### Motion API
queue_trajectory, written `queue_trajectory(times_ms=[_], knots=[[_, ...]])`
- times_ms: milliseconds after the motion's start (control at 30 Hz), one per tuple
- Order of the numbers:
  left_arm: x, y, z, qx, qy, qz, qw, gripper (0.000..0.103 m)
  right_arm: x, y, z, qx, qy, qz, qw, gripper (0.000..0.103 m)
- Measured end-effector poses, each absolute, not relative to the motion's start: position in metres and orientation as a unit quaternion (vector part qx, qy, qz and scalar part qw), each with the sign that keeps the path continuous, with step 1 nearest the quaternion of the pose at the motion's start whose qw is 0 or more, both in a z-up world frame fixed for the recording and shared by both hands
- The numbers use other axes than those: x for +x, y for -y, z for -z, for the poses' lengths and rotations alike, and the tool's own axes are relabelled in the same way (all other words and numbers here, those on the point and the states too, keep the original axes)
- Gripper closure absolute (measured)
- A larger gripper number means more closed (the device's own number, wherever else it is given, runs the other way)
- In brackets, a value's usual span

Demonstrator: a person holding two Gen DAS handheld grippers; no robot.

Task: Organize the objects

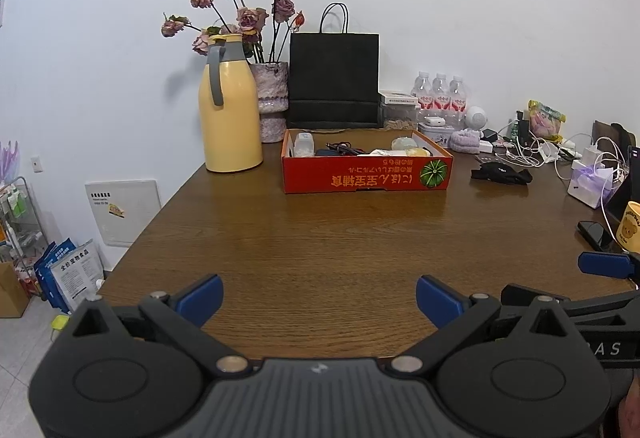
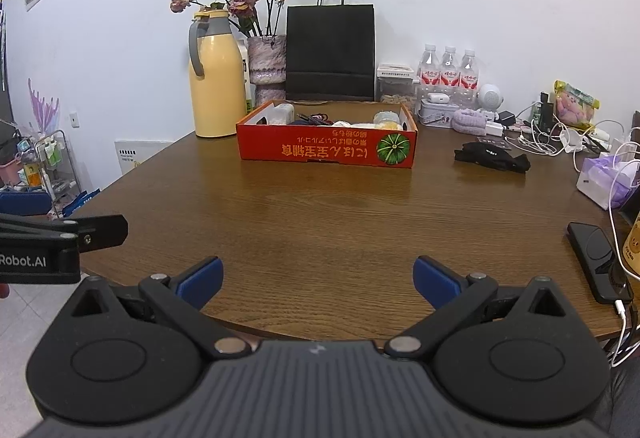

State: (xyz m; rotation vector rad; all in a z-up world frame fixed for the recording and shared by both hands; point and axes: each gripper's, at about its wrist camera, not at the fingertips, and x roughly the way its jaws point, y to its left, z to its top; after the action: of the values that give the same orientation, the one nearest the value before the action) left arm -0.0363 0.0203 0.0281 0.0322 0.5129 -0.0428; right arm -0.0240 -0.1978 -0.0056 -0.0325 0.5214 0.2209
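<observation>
A shallow red cardboard box (image 1: 368,174) (image 2: 326,152) sits at the back middle of the wooden table (image 1: 320,250) (image 2: 320,218), holding cables, a white item and yellowish items. A black strap-like object (image 1: 502,174) (image 2: 494,157) lies to the box's right. My left gripper (image 1: 319,296) hovers open over the table's near edge, nothing between its blue pads. My right gripper (image 2: 318,278) is likewise open and empty, beside the left one. In the left wrist view, the right gripper's blue finger (image 1: 606,264) shows at the right edge.
A yellow thermos jug (image 1: 230,106) (image 2: 216,74), a vase of dried roses (image 1: 272,98), a black paper bag (image 1: 334,78) and water bottles (image 1: 440,94) line the wall. Chargers, cables, a white gift box (image 1: 590,184), a phone (image 2: 598,260) and a mug crowd the right side.
</observation>
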Motion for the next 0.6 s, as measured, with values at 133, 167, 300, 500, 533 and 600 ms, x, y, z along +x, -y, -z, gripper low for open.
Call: queue_trajectory(times_ms=[133, 167, 300, 500, 533, 600], knots=[[-0.0361, -0.02, -0.0277, 0.017, -0.255, 0.021, 0.967, 0.0, -0.0234, 0.1988, 0.0052, -0.014, -0.257, -0.108, 0.96, 0.0], [-0.0358, -0.0199, -0.0277, 0.017, -0.255, 0.021, 0.966, 0.0, -0.0234, 0.199, 0.0052, -0.014, -0.257, -0.107, 0.96, 0.0], [-0.0345, -0.0204, -0.0277, 0.017, -0.26, 0.02, 0.965, 0.0, -0.023, 0.2003, 0.0049, -0.014, -0.257, -0.108, 0.96, 0.0], [-0.0327, -0.0213, -0.0267, 0.019, -0.263, 0.024, 0.964, 0.0, -0.022, 0.2005, 0.0052, -0.013, -0.257, -0.108, 0.96, 0.0], [-0.0326, -0.0218, -0.0265, 0.017, -0.263, 0.024, 0.964, 0.0, -0.0223, 0.2006, 0.0051, -0.012, -0.257, -0.108, 0.96, 0.0], [-0.0323, -0.0224, -0.0257, 0.015, -0.265, 0.024, 0.964, 0.0, -0.0226, 0.2015, 0.0053, -0.011, -0.255, -0.107, 0.961, 0.0]])
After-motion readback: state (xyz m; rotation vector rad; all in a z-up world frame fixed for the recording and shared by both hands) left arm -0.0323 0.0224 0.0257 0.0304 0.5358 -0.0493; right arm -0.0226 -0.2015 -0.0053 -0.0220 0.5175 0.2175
